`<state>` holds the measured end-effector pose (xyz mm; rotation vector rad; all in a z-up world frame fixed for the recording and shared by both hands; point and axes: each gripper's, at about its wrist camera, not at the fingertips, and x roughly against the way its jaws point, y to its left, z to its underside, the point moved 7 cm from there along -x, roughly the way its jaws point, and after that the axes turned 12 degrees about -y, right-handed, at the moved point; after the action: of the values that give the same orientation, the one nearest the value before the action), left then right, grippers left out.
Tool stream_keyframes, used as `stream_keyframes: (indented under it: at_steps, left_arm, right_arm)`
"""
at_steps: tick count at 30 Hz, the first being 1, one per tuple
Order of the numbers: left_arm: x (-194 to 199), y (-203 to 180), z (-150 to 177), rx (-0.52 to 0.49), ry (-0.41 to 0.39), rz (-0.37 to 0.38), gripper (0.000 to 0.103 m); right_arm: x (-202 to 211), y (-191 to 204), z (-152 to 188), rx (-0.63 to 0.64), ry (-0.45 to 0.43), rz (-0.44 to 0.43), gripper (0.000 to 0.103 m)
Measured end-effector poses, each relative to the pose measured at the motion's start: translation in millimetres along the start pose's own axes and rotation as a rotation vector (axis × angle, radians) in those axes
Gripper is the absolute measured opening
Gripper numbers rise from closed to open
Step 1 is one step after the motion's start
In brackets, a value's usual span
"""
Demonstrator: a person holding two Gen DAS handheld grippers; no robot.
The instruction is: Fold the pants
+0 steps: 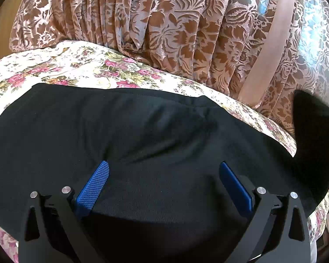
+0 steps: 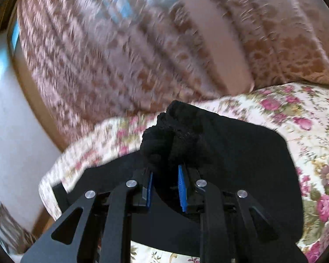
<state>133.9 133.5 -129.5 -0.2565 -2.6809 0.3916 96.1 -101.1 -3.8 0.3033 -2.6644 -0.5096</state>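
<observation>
Black pants (image 1: 142,135) lie spread flat on a floral bedspread (image 1: 87,65). My left gripper (image 1: 164,168) is open, its blue pads wide apart just above the black cloth, holding nothing. A raised flap of the pants (image 1: 313,144) hangs at the right edge of the left wrist view. In the right wrist view my right gripper (image 2: 165,173) is shut on a bunched wad of the pants (image 2: 175,135) and holds it lifted above the flat part of the pants (image 2: 252,153). That view is motion-blurred.
A brown and pink floral curtain (image 1: 175,26) hangs behind the bed, also in the right wrist view (image 2: 120,43). The bedspread (image 2: 307,120) extends to the right. A white wall (image 2: 8,114) and the bed's left edge lie to the left.
</observation>
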Motion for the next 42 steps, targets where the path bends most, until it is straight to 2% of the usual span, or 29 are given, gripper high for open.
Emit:
stream_keyframes:
  at_steps: [10,13,17,19,21,23,25,27,28,29,30,31,33,35,37,39,40,41,42]
  left_arm:
    - [0.0,-1.2,-1.0,0.006,-0.007,0.006,0.099]
    - [0.6,-0.4,-0.4,0.007,-0.008,0.009,0.099]
    - [0.2,-1.7,-1.6,0.02,-0.017,0.022,0.099]
    - [1.8,-1.9,-2.3,0.034,-0.02,0.034,0.099]
    - [3.0,-3.3,-6.3,0.059,-0.008,0.052,0.099]
    - [5.4,-7.9,-13.9,0.106,0.002,0.084,0.099]
    - [11.9,-24.2,-24.8,0.195,-0.01,0.174,0.099]
    - [11.4,-46.7,-31.8,0.229,0.007,0.234,0.099]
    - [6.3,-64.5,-32.7,0.228,0.043,0.271,0.099]
    - [-0.6,-83.1,-31.5,0.22,0.083,0.307,0.099]
    - [-9.8,-98.9,-29.0,0.206,0.121,0.328,0.099]
    - [-16.8,-107.7,-26.0,0.192,0.147,0.334,0.099]
    - [-33.0,-123.7,-18.5,0.173,0.191,0.333,0.099]
    - [-51.2,-140.5,-6.5,0.181,0.269,0.361,0.099]
    - [-62.8,-149.2,6.0,0.171,0.323,0.353,0.098]
    - [-68.5,-155.8,12.6,0.156,0.334,0.348,0.081]
    - [-70.5,-161.1,15.6,0.151,0.344,0.365,0.05]
    - [-73.1,-164.1,20.2,0.147,0.368,0.357,0.028]
    - [-72.2,-163.0,22.3,0.151,0.37,0.343,0.026]
  right_arm:
    - [-41.4,3.6,66.3,0.049,0.159,-0.007,0.022]
    - [-47.9,0.6,86.8,0.043,0.224,-0.018,0.035]
    - [-36.6,8.0,86.2,0.036,0.233,-0.089,0.059]
    - [-22.7,6.0,77.9,-0.001,0.218,-0.122,0.06]
    - [-3.0,-5.7,63.2,-0.065,0.165,-0.142,0.06]
    - [14.6,-23.2,47.0,-0.099,0.103,-0.121,0.06]
    - [33.1,-52.7,29.8,-0.123,0.036,-0.046,0.059]
    - [46.0,-84.4,13.5,-0.145,-0.023,0.048,0.05]
    - [49.0,-98.9,7.9,-0.156,-0.037,0.086,0.047]
    - [49.5,-117.2,3.3,-0.175,-0.034,0.13,0.038]
    - [48.3,-128.4,1.3,-0.192,-0.026,0.148,0.023]
    - [47.0,-135.1,1.0,-0.199,-0.015,0.163,0.019]
    - [39.0,-151.2,3.6,-0.203,0.032,0.202,0.014]
    - [35.7,-158.5,6.6,-0.207,0.042,0.207,0.014]
    - [28.7,-162.6,11.3,-0.203,0.061,0.212,0.014]
    - [23.1,-164.3,16.4,-0.199,0.066,0.213,0.014]
    - [19.9,-165.4,19.5,-0.196,0.074,0.213,0.015]
    - [16.6,-165.5,22.1,-0.195,0.08,0.218,0.015]
    - [14.9,-166.0,23.3,-0.199,0.082,0.216,0.016]
